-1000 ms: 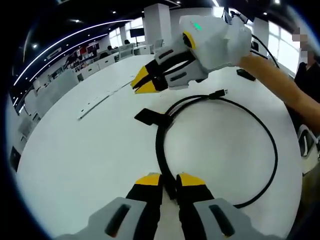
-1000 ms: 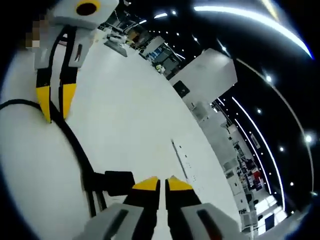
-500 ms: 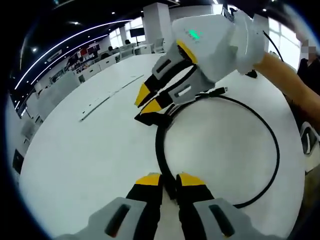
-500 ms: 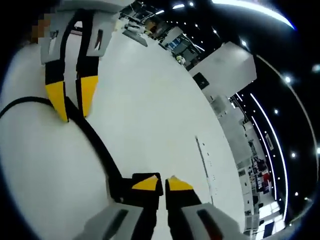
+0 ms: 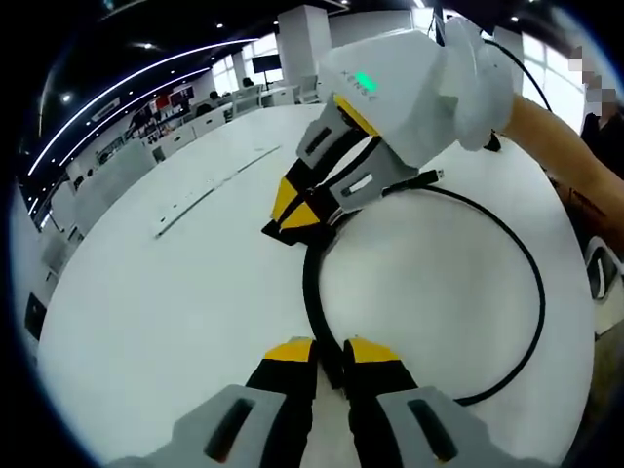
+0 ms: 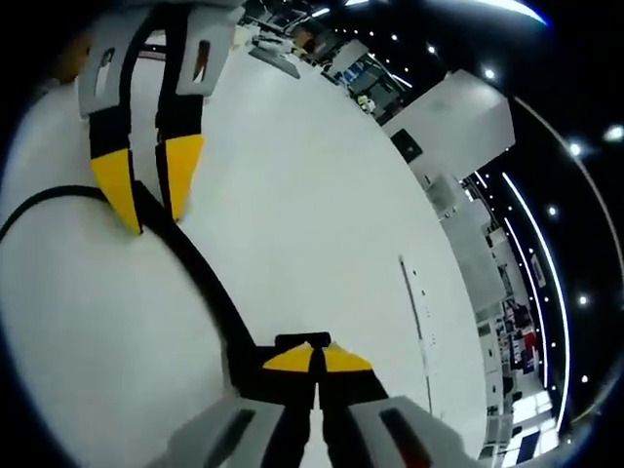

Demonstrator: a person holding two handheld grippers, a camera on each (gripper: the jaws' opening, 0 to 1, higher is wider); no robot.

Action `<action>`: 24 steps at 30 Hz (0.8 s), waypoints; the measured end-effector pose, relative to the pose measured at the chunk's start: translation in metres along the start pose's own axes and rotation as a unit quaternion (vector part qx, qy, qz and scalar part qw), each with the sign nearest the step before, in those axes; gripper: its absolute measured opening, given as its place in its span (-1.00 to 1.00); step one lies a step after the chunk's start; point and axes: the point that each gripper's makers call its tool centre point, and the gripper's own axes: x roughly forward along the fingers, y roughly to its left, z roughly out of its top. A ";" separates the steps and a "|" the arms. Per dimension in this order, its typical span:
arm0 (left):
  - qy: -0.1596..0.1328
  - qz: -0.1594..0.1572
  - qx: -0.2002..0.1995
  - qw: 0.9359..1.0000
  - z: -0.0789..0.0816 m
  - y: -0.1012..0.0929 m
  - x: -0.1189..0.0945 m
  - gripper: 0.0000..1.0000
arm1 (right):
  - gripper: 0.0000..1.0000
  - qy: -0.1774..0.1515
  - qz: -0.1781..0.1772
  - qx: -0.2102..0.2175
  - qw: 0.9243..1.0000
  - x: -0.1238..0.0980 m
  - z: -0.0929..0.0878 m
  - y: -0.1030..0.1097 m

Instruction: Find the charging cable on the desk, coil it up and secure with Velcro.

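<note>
On the white desk (image 5: 146, 292) your cable (image 5: 534, 292) lies in a loose ring, its plug end up near one o'clock in the left gripper view. Your left gripper (image 5: 330, 353) is pinched narrow on the doubled strands at six o'clock, pinning the coil. Your right gripper (image 5: 297, 216) reaches in from one o'clock, its jaws closed on the black Velcro tab (image 5: 278, 230) at the coil's eleven o'clock side; in the right gripper view the right gripper's yellow tips (image 6: 317, 359) meet over that tab. You look to be at the securing step. Next, I'd judge, draw the tab around the bundled strands and press it down while the left grip holds firm.
</note>
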 end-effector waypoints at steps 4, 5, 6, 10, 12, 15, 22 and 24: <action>0.001 0.001 0.001 1.000 0.000 0.000 0.000 -0.76 | -0.93 0.001 0.005 -0.002 1.000 -0.003 0.001 0.003; 0.001 0.001 0.001 1.000 0.000 0.000 0.000 -0.76 | -0.93 0.001 0.006 -0.002 1.000 -0.004 0.002 0.004; 0.001 0.001 0.001 1.000 0.000 0.000 0.000 -0.76 | -0.93 0.001 0.008 -0.005 1.000 -0.004 0.002 0.005; 0.002 0.001 0.001 1.000 0.000 0.001 -0.001 -0.76 | -0.93 0.004 0.013 -0.015 1.000 -0.007 0.004 0.009; 0.002 0.002 0.001 1.000 -0.001 0.001 -0.001 -0.76 | -0.94 0.007 0.011 -0.019 1.000 -0.007 0.005 0.010; 0.002 0.002 0.001 1.000 -0.001 0.001 -0.001 -0.76 | -0.94 0.009 0.013 -0.022 1.000 -0.009 0.006 0.012; 0.004 0.000 0.007 1.000 -0.002 0.001 -0.002 -0.76 | -0.94 0.014 0.038 -0.029 0.999 -0.013 0.006 0.016; 0.004 -0.001 0.008 1.000 -0.002 0.001 -0.002 -0.76 | -0.94 0.017 0.049 -0.033 0.998 -0.014 0.006 0.017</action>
